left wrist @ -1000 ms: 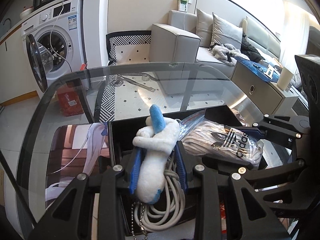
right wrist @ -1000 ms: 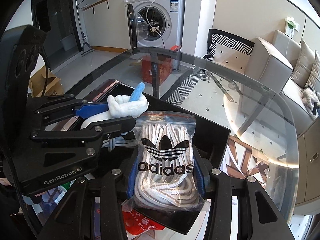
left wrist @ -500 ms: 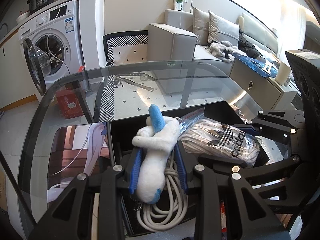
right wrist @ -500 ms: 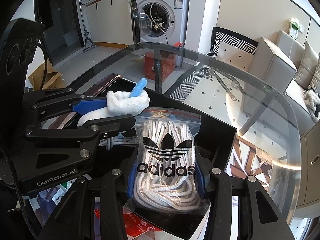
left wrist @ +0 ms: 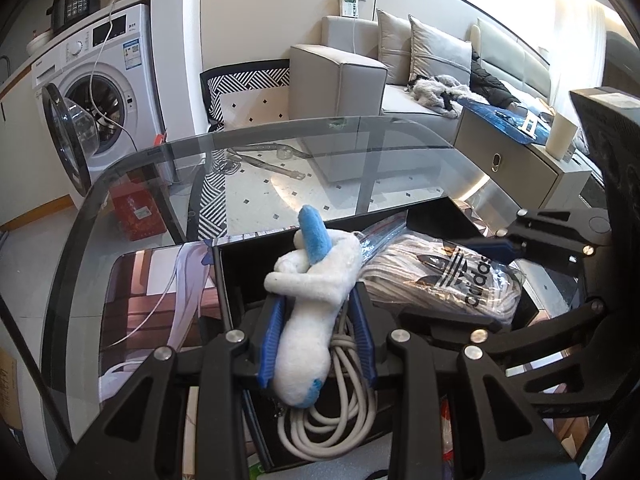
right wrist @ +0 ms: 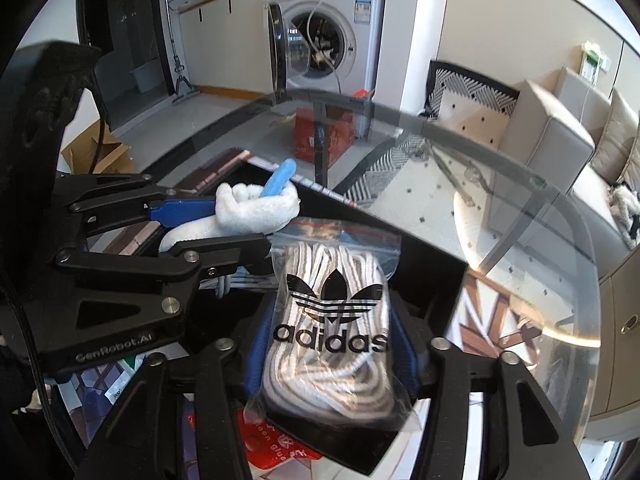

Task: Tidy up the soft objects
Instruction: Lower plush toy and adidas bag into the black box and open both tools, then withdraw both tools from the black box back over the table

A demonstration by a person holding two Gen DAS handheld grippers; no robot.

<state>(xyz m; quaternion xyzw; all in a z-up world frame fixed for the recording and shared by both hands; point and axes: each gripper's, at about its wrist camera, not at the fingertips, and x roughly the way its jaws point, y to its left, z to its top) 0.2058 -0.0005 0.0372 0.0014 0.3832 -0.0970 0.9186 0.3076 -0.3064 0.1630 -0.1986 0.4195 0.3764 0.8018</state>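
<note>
On the tabletop (left wrist: 304, 148) sits a box (right wrist: 436, 276); inside, the plush toy (left wrist: 316, 280) lies left of the bagged laces (left wrist: 440, 280), above a coiled cable (left wrist: 340, 420).

One white plush toy with a blue horn (left wrist: 316, 280) is there. One clear zip bag of white and grey striped laces (right wrist: 332, 320) (the printed logo reads "adidas") is counted too. One coil of grey-white cable (left wrist: 340, 412) lies in one black open box (left wrist: 432, 220) on one round glass table (left wrist: 280, 148). Two black grippers with blue pads are seen, the left gripper (left wrist: 318, 312) and the right gripper (right wrist: 332, 344).
</note>
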